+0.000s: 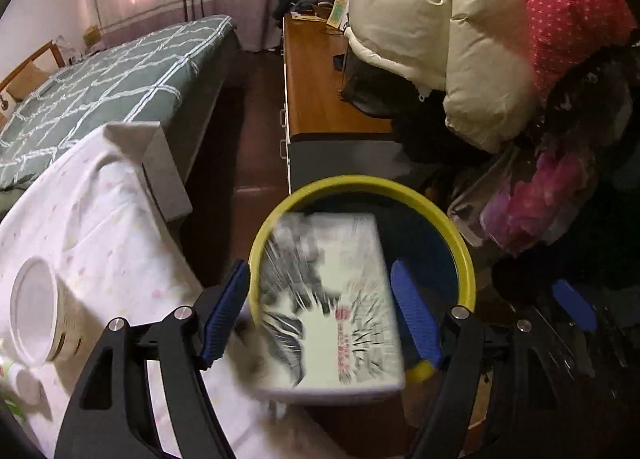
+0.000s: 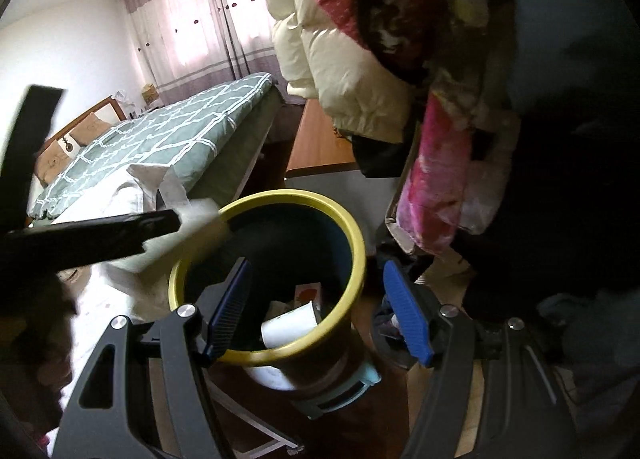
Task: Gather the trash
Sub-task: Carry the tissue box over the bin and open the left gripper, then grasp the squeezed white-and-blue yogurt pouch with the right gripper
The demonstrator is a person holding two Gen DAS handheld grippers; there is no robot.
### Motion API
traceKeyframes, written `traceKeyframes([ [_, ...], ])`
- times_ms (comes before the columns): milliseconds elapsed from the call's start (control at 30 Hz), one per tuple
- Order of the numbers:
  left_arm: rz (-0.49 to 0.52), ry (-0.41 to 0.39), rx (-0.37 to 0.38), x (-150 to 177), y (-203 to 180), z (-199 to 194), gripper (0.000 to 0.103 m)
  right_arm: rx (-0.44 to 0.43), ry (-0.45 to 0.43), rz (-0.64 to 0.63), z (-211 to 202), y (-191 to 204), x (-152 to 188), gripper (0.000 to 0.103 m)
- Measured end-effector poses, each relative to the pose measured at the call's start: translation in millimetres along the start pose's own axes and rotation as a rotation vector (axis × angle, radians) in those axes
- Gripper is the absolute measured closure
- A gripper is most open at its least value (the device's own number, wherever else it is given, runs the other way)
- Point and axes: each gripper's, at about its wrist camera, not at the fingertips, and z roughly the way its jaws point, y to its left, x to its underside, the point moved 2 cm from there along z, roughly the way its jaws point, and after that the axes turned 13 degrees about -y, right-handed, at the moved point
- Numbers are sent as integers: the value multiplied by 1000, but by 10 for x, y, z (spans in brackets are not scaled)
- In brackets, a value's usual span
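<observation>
A white box (image 1: 332,299) printed in black and red lies blurred between the blue pads of my left gripper (image 1: 318,271), right over a yellow-rimmed trash bin (image 1: 360,181). A strip of the bin's rim shows between the left pad and the box, so the pads are not pressing on it. In the right wrist view the box (image 2: 188,231) is a white blur at the bin's rim (image 2: 356,243), beside a black finger (image 2: 100,235) of the left gripper. My right gripper (image 2: 317,265) hovers open above the bin's near side, holding nothing. A white cup (image 2: 288,325) and a small carton (image 2: 308,293) lie inside the bin.
A table under a white patterned cloth (image 1: 100,219) stands left of the bin, with a white cup (image 1: 36,311) on it. A bed with a green checked cover (image 1: 100,79) lies behind. A wooden desk (image 1: 320,91) and hanging cream and pink jackets (image 1: 440,19) crowd the right.
</observation>
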Motion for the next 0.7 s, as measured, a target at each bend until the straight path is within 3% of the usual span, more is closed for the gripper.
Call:
traceKeyframes([
  [133,-31,-39,-15,-76,75,-82,16,-2,-3,2,-26,-16,-19,38],
  [267,-79,-101,-25,21,305,-591,15,-34,4,-6,-5,109,-5,38],
  [467,-146,-219,-154,440,913,-1629,11,-136,42,-57,43,583,118,38],
  [700,-325,-307,-365,1160,1922,-2759,9,-279,73,-181,-70,1441,337,38],
])
